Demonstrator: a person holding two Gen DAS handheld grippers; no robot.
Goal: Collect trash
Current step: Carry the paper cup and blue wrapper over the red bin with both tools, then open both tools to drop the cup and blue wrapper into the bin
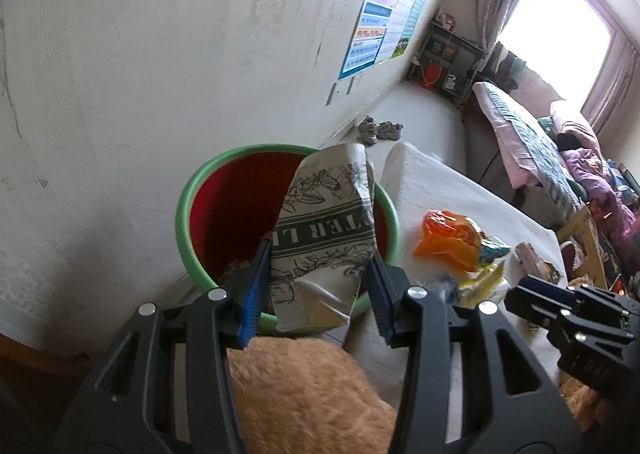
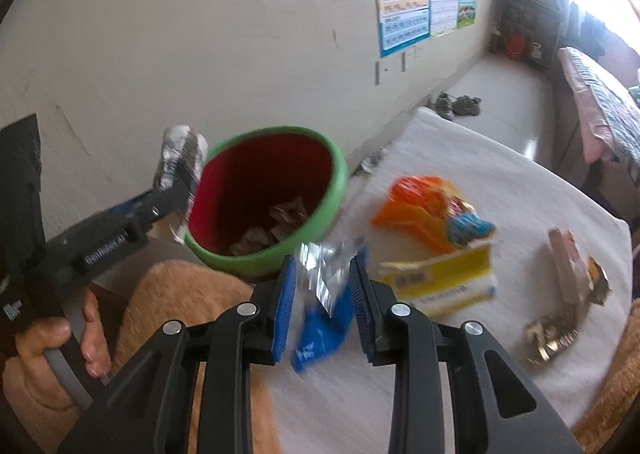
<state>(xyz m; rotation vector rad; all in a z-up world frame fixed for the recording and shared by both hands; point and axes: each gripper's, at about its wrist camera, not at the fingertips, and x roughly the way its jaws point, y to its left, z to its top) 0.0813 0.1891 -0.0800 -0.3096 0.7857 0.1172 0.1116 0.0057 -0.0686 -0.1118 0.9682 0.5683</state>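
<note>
**Both grippers hold wrappers beside the red bin**

Black fingers with blue pads fill the near edge of both views. Those of the left gripper (image 1: 318,286) are pressed against the two sides of a crumpled black-and-white printed wrapper (image 1: 326,230), which stands upright over the near rim of the red bin (image 1: 224,193) with its green lip. Some crumpled scraps lie at the bottom of the bin.

On the right, the right gripper (image 2: 322,290) has its fingers closed narrowly on a blue and silver wrapper (image 2: 324,294); motion blur makes the contact look likely rather than certain. It hangs above the white-covered desk (image 2: 520,189), just near of the bin's rim.

More trash rests on the desk to the right of the bin: an orange snack bag (image 2: 424,209), a yellow and white box (image 2: 444,282) touching its near side, and further right a pinkish wrapper (image 2: 564,266) with a gold foil piece (image 2: 552,330) near it.

Far off, a pair of shoes (image 2: 458,103) sits on the floor by the wall
</note>
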